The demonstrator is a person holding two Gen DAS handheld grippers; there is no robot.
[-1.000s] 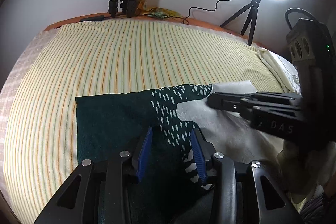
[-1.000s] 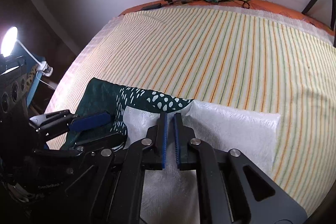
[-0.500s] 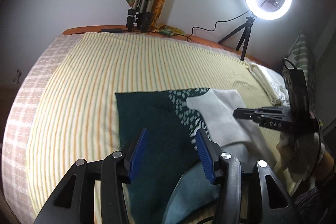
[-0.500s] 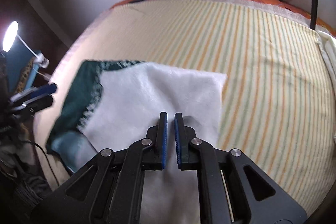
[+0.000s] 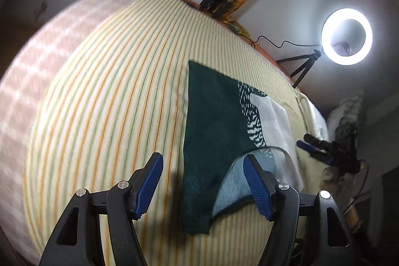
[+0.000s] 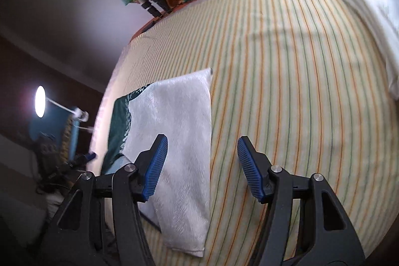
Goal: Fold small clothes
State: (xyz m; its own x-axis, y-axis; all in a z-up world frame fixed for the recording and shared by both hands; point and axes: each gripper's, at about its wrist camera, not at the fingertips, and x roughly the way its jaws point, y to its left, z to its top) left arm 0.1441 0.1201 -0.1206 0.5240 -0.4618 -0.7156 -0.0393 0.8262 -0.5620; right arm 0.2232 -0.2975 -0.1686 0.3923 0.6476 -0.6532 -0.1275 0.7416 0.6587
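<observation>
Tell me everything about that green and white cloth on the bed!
The cloth is a small garment, dark green on one part, white and textured on the other, with a speckled band between. It lies flat on the striped bedsheet, a light blue inner side showing at its near edge. Neither gripper holds it.

Dark green and white cloth [image 5: 214, 121], white-speckled between, on a yellow, orange-and-green-striped sheet [image 5: 112, 91].

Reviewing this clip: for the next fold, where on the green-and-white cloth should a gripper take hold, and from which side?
Probably the cloth's near white corner, approached from the bed's near edge. It lies flat on the striped sheet, so only an edge offers a pinch. Both the left gripper and right gripper are opening, holding nothing.
</observation>
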